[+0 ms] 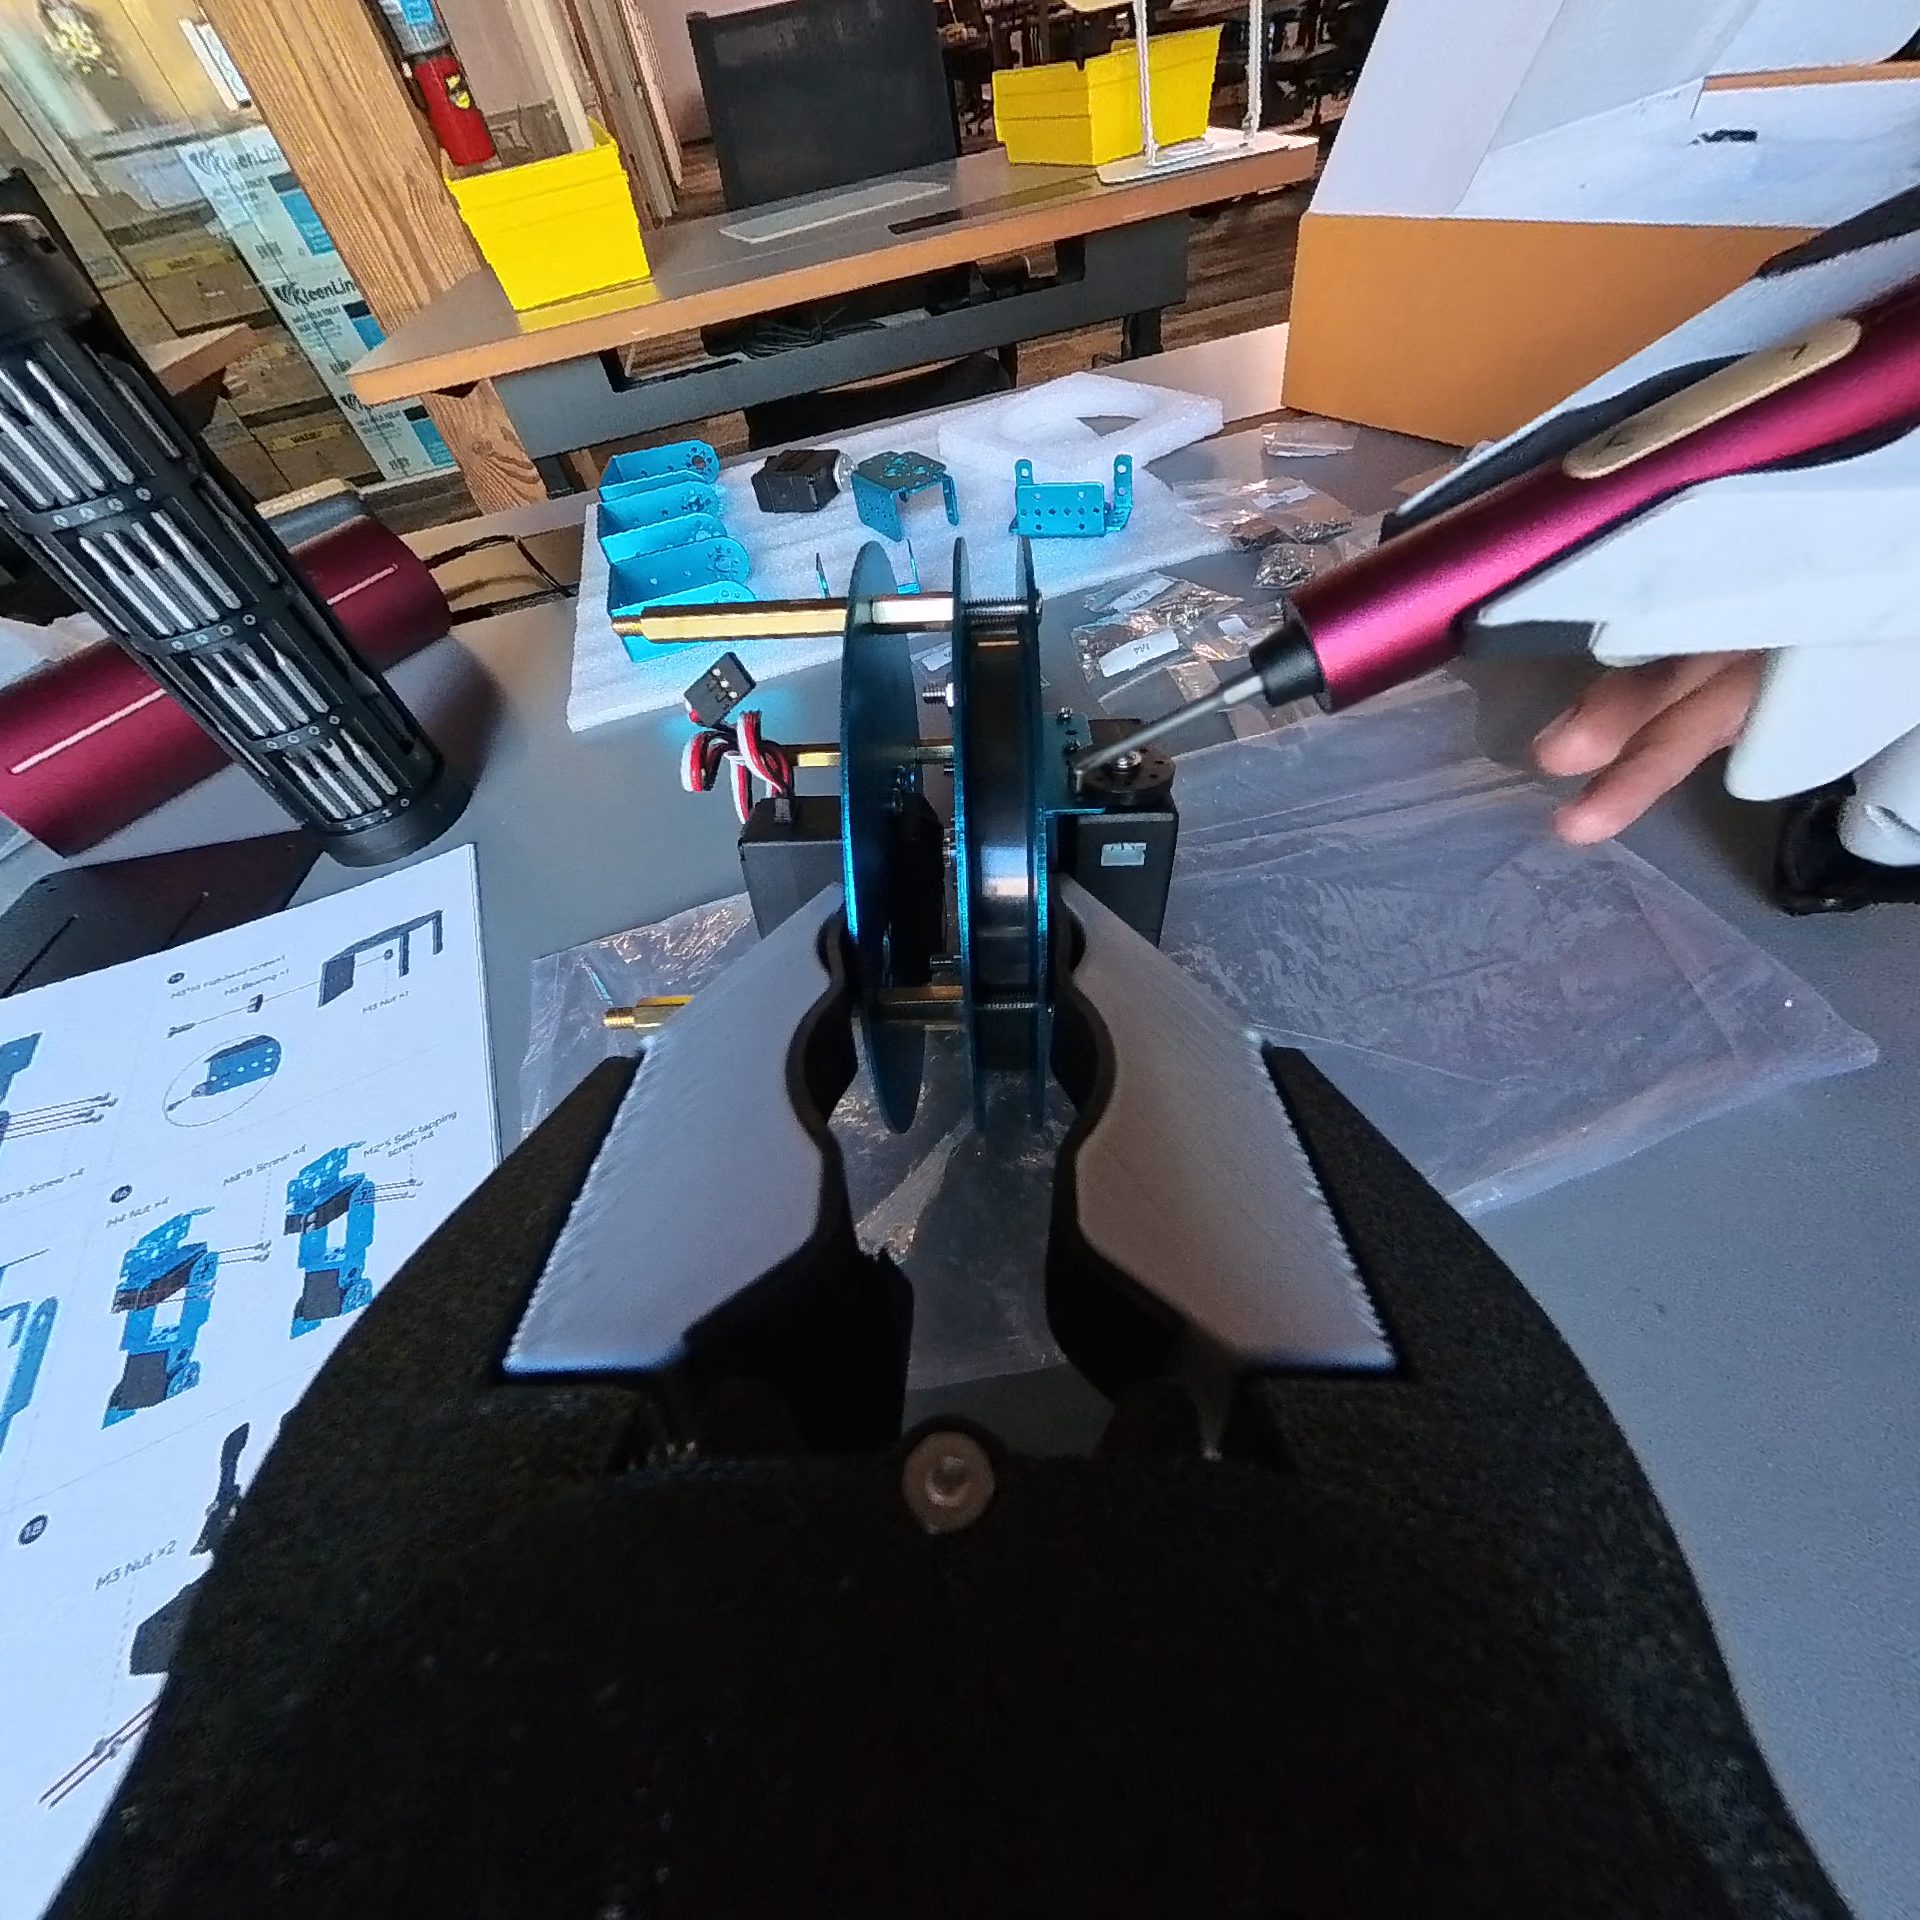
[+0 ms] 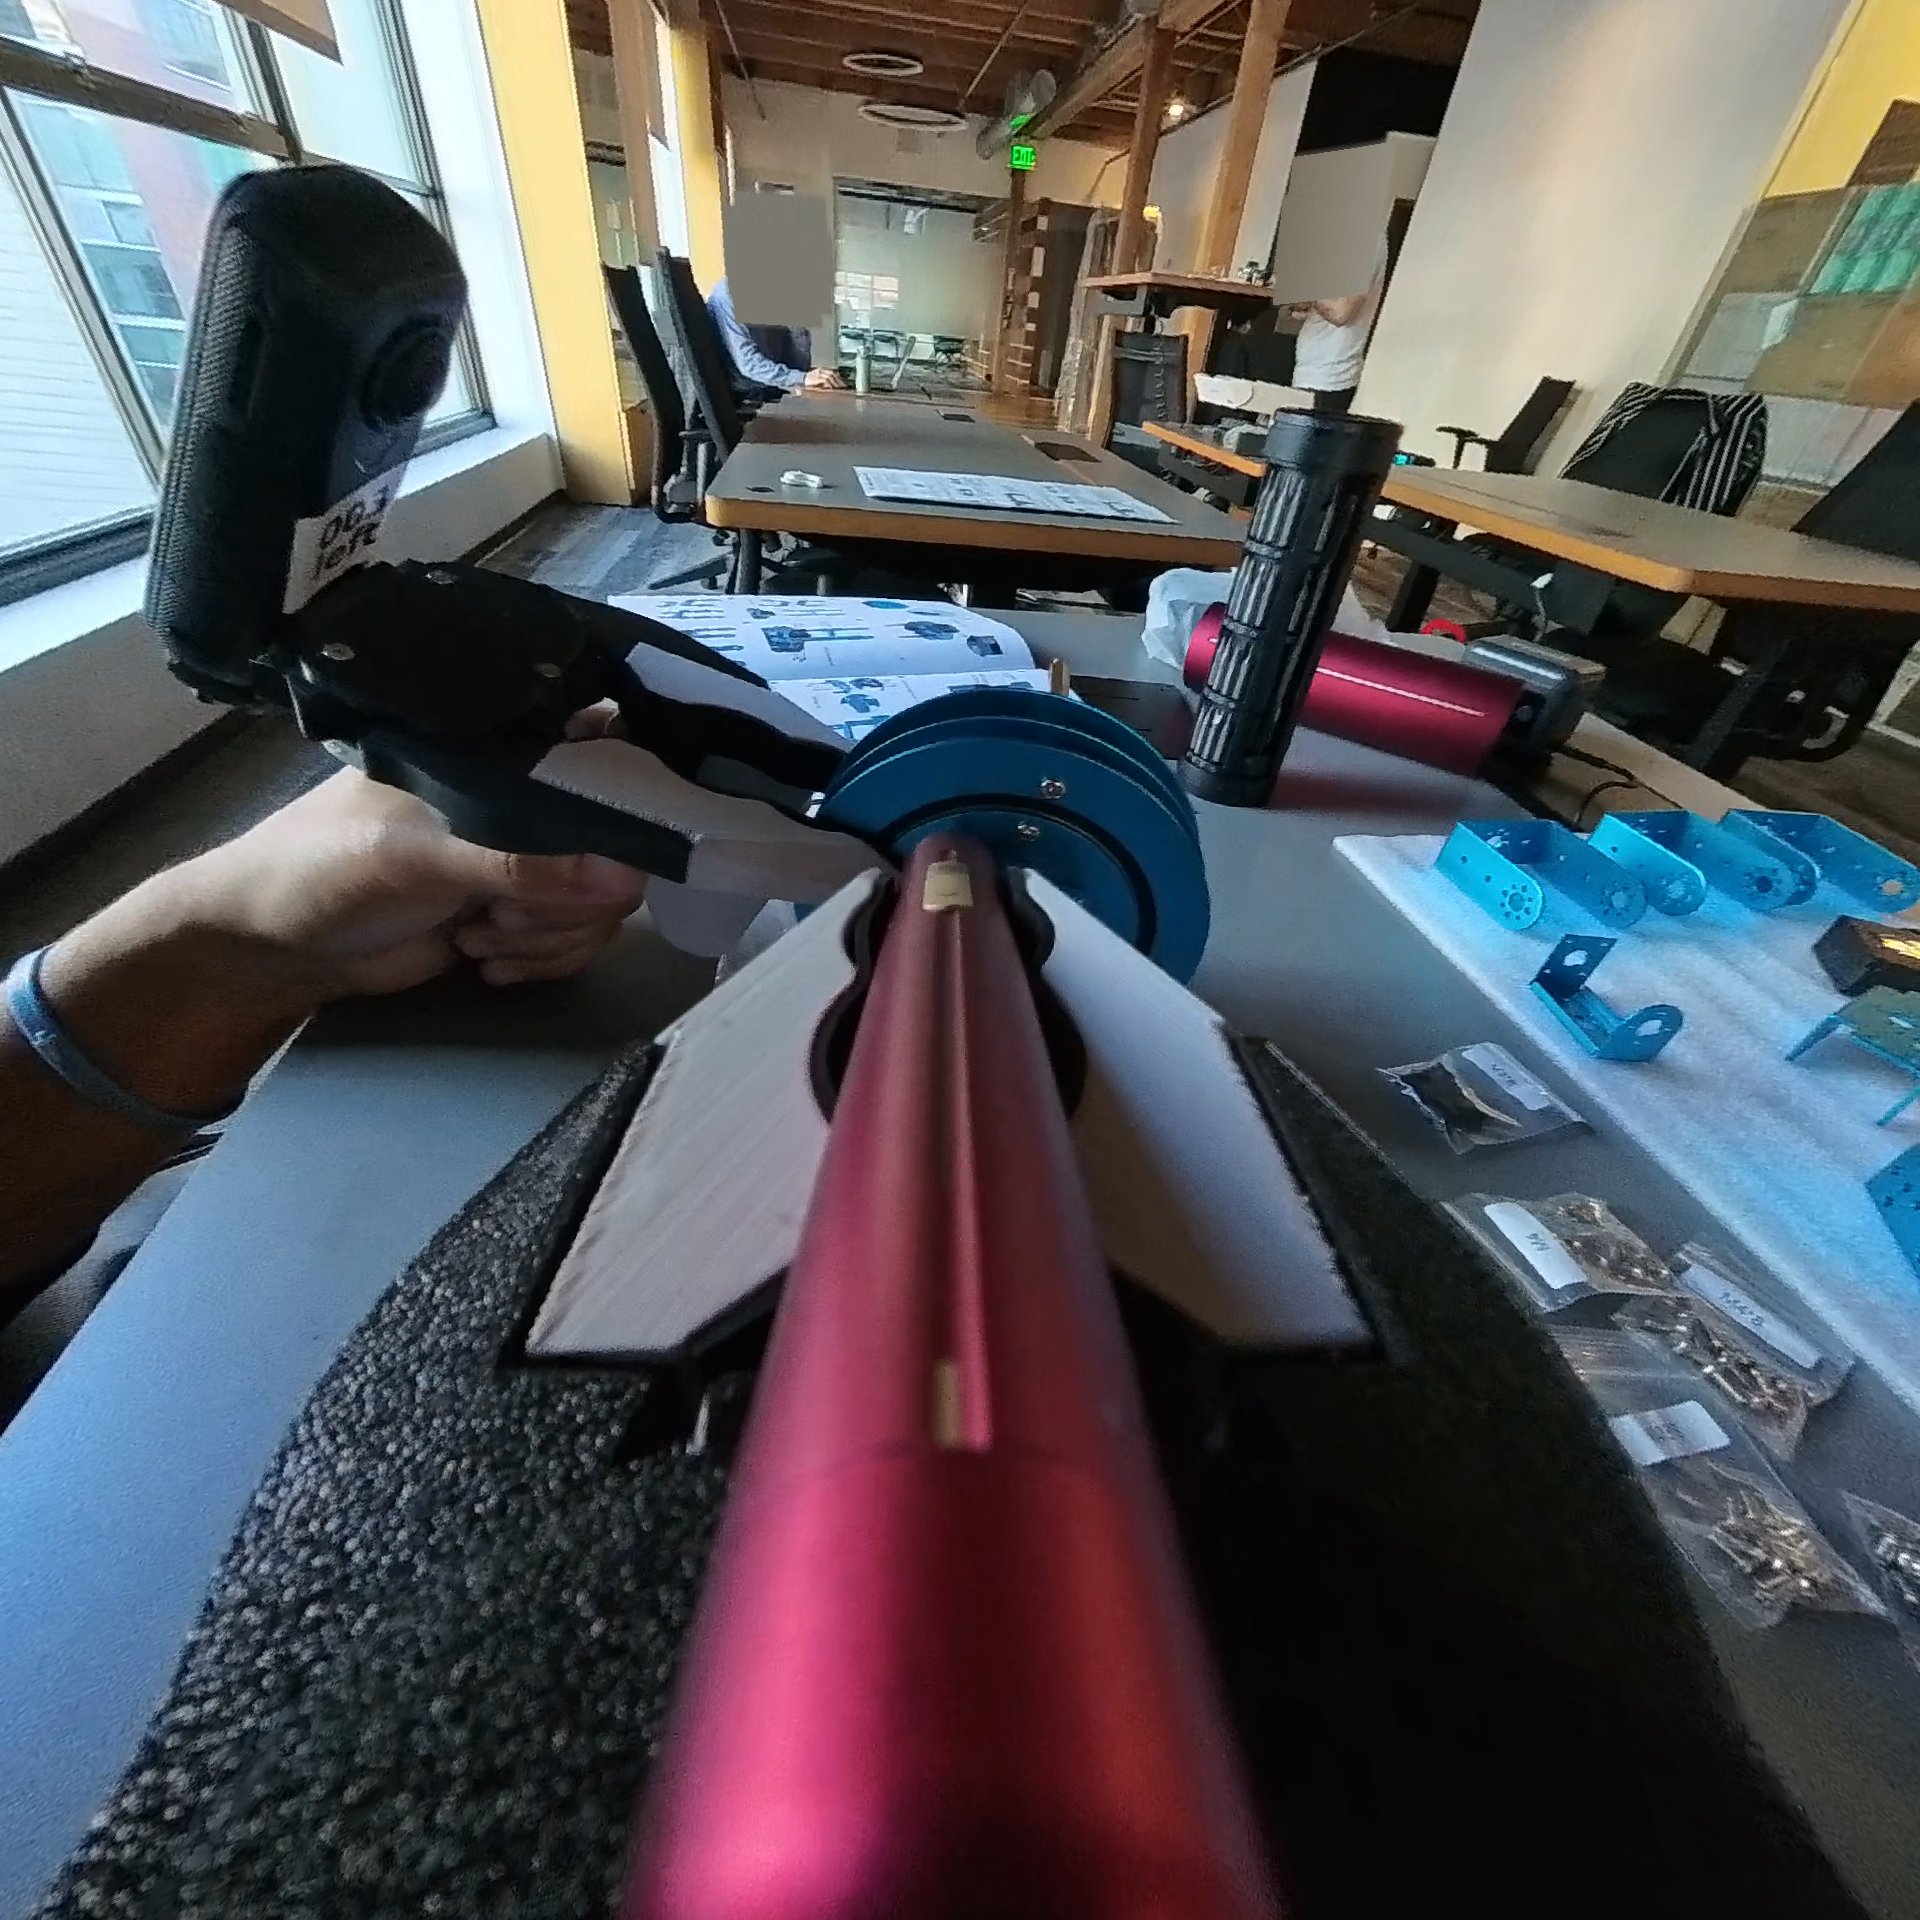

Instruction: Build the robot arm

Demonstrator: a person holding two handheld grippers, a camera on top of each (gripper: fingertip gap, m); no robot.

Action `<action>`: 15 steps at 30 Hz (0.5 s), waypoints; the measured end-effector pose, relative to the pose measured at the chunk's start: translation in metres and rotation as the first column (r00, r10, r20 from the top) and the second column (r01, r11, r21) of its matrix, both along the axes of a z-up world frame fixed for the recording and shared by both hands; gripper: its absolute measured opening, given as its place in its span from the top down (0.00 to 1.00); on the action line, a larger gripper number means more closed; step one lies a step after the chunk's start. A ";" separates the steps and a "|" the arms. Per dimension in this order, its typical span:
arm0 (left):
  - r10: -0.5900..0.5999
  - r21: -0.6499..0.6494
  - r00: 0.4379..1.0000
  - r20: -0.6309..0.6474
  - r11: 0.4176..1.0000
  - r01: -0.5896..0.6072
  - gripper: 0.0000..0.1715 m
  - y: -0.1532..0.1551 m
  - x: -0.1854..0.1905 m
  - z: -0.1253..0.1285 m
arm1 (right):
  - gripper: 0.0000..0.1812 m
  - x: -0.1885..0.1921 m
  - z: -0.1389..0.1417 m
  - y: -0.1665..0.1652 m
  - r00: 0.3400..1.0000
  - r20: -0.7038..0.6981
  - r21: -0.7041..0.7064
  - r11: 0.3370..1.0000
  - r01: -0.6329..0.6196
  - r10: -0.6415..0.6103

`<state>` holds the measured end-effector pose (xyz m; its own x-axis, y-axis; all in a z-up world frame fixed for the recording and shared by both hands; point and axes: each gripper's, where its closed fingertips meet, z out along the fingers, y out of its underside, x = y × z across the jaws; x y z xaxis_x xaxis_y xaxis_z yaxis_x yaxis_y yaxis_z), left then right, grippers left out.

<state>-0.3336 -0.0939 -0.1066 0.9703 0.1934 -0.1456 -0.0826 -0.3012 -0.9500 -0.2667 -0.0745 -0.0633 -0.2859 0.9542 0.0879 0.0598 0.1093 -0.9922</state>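
The gap between the left gripper (image 1: 951, 935) fingers is filled by the blue disc assembly (image 1: 940, 821), which is clamped edge-on. Its right side is blocked by the magenta screwdriver (image 1: 1558, 530), held in the right gripper (image 2: 940, 883), with the bit resting at the black servo (image 1: 1127, 821). The left is closed off by the black bit holder (image 1: 208, 623) and an open manual (image 1: 239, 1195). Behind, foam trays of blue brackets (image 1: 675, 540) and hardware bags (image 1: 1174, 623) crowd the table. Bare grey tabletop (image 1: 1714, 1299) is left at the near right.
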 end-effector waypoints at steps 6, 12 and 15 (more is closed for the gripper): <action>0.000 0.000 1.000 0.000 1.000 0.000 0.81 0.000 0.000 0.000 | 0.88 0.000 0.000 0.000 1.000 0.001 0.000 1.000 -0.004 0.004; 0.000 0.000 1.000 -0.001 1.000 0.000 0.81 0.000 0.000 0.000 | 0.88 0.000 -0.001 0.000 1.000 0.002 0.029 1.000 0.004 -0.004; -0.001 0.000 1.000 -0.002 1.000 0.001 0.81 0.000 0.000 0.000 | 0.88 0.000 -0.001 -0.001 1.000 0.003 0.031 1.000 0.003 -0.004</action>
<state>-0.3332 -0.0940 -0.1066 0.9701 0.1928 -0.1477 -0.0848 -0.3013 -0.9498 -0.2664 -0.0751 -0.0647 -0.2829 0.9521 0.1165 0.0632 0.1397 -0.9882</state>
